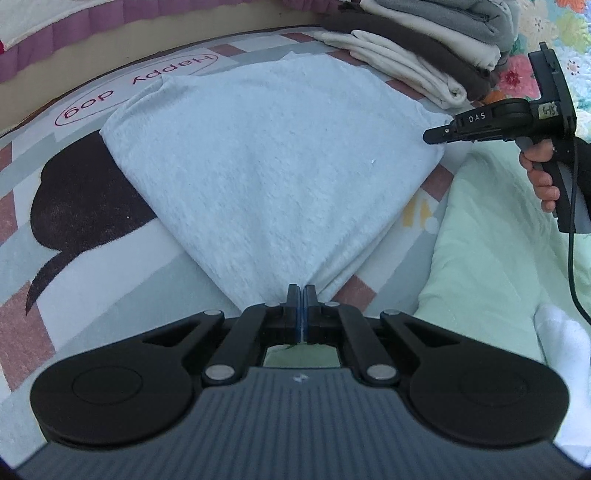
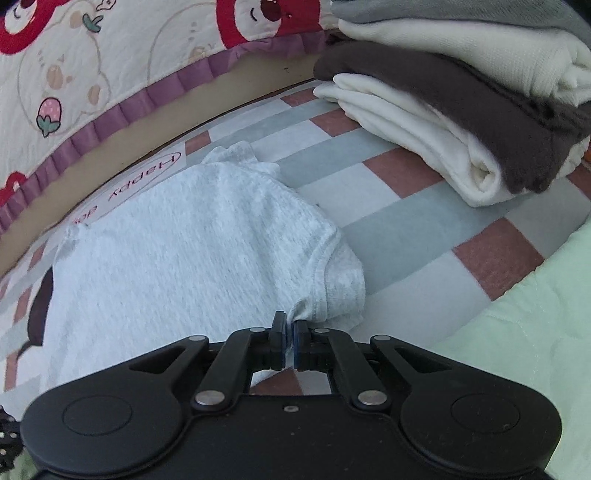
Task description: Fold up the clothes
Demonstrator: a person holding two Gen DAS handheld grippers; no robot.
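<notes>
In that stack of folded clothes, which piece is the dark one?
The dark brown piece, sandwiched between cream pieces; a grey one tops the stack.

A pale heather-grey garment, soft knit, lies spread on the patterned bed cover, pinched at its near corner and its right corner. A hemmed sleeve bunches at the right. A folded stack sits far right.

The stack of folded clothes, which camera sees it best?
The right wrist view. The stack of folded clothes is close and large there, so you can tell its cream, dark brown and grey layers apart. The left wrist view shows the same stack smaller, far off at the top edge behind the light grey shirt.
</notes>
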